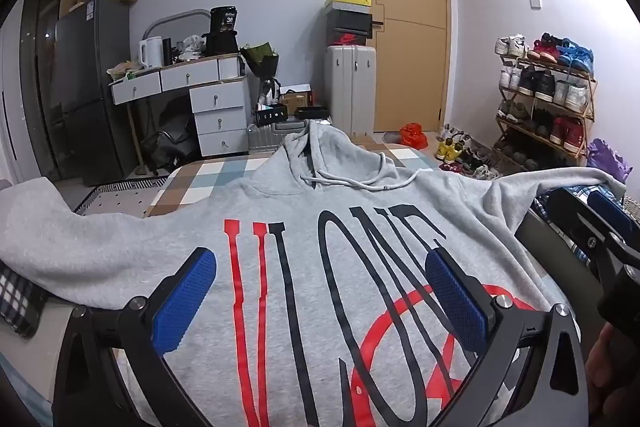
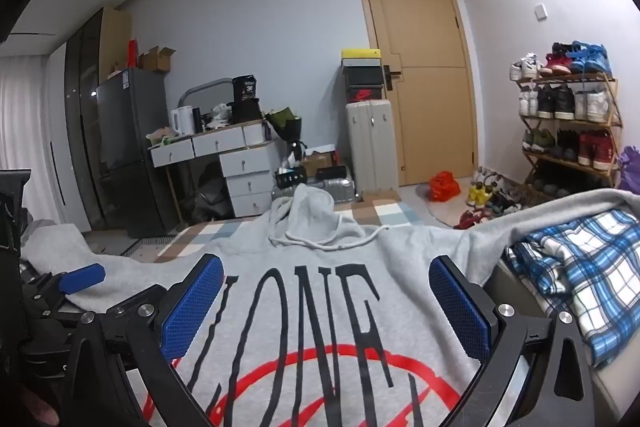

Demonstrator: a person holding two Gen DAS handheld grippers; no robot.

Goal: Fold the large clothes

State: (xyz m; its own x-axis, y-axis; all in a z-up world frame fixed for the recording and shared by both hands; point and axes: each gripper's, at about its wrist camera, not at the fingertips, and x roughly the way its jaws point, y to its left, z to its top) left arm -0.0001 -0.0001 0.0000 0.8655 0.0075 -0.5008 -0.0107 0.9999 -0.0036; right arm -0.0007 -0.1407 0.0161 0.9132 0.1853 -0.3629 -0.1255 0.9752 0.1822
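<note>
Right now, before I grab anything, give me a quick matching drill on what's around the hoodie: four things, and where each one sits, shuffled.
Things:
1. grey hoodie
2. blue plaid cloth
3. shoe rack
4. yellow-lidded box

Places:
A. against the right wall
B. on the stack above the pale suitcase
C. spread face up in the middle of the bed
D. bunched at the hoodie's right side

Pairs: 1-C, 2-D, 3-A, 4-B

A lived-in bedroom: checkered bed [image 1: 208, 183], drawer desk [image 1: 208, 95], shoe rack [image 1: 548, 107], suitcase [image 1: 352, 87], fridge [image 1: 92, 87].
</note>
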